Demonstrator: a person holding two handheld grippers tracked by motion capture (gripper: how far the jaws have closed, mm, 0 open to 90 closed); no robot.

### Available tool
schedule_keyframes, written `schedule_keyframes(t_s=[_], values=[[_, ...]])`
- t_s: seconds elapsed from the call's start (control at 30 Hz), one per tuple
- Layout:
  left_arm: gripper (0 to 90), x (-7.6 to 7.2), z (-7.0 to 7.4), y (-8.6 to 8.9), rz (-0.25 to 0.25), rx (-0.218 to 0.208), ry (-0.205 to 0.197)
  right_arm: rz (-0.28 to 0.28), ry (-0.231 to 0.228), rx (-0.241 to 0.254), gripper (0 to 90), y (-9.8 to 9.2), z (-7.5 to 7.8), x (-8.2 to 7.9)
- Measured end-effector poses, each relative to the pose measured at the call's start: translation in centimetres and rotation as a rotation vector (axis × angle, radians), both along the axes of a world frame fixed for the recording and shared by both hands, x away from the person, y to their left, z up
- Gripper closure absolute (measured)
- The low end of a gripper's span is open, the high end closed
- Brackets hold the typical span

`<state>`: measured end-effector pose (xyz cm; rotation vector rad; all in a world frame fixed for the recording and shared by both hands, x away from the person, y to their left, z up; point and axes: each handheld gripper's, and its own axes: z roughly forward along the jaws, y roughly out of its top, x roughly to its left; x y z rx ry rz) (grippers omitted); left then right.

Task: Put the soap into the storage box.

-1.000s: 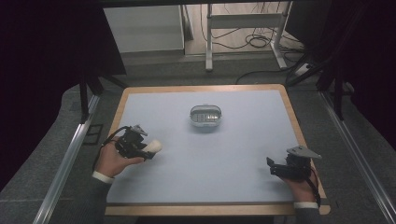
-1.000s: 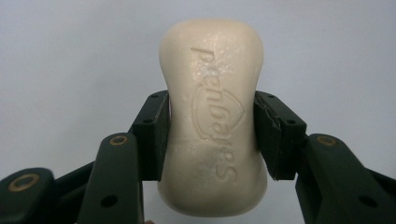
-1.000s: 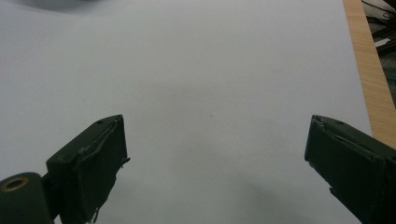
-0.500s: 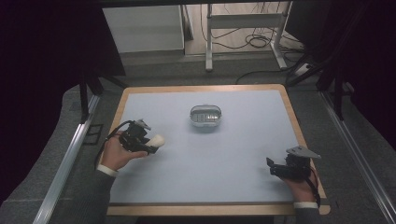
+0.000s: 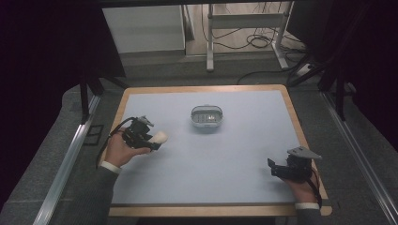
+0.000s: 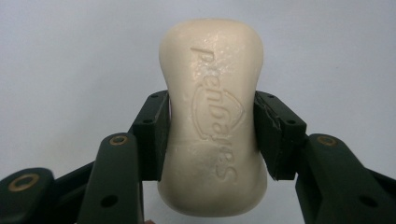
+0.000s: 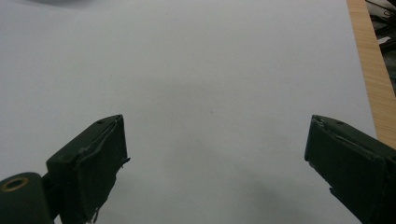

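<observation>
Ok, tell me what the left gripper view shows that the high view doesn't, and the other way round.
Left gripper view alone: the raised lettering on the soap bar and the pads pressing its two sides.

High view alone: the soap dish mid-table, the right gripper with its jaws apart near the table's right edge, both forearms, the wooden rim.

Both: the pale soap bar clamped in the left gripper, above the blue-grey table.
</observation>
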<state>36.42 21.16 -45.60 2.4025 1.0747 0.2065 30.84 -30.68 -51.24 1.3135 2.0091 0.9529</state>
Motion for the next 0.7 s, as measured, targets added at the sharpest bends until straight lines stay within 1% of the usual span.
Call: schedule_keyframes(t_s=[0.1,0.33,0.57,0.63,0.7], values=[[49.4,0.3,0.1,-0.1,-0.002,-0.005,-0.003,-0.001,0.0,-0.001,5.3,0.0,0.0,0.0],[49.4,1.1,0.2,-0.7,-0.009,-0.001,-0.006,0.0,0.0,-0.002,5.3,0.0,0.0,0.0],[49.4,1.8,0.6,-1.4,-0.015,0.004,-0.017,0.001,0.002,-0.002,5.3,0.0,-0.1,0.1],[49.4,2.1,0.7,-1.4,-0.014,-0.008,-0.013,0.001,0.003,-0.001,5.3,0.0,-0.1,0.1],[49.4,2.3,0.6,-1.5,-0.013,-0.004,-0.015,0.0,0.003,-0.002,5.3,0.0,-0.1,0.1]])
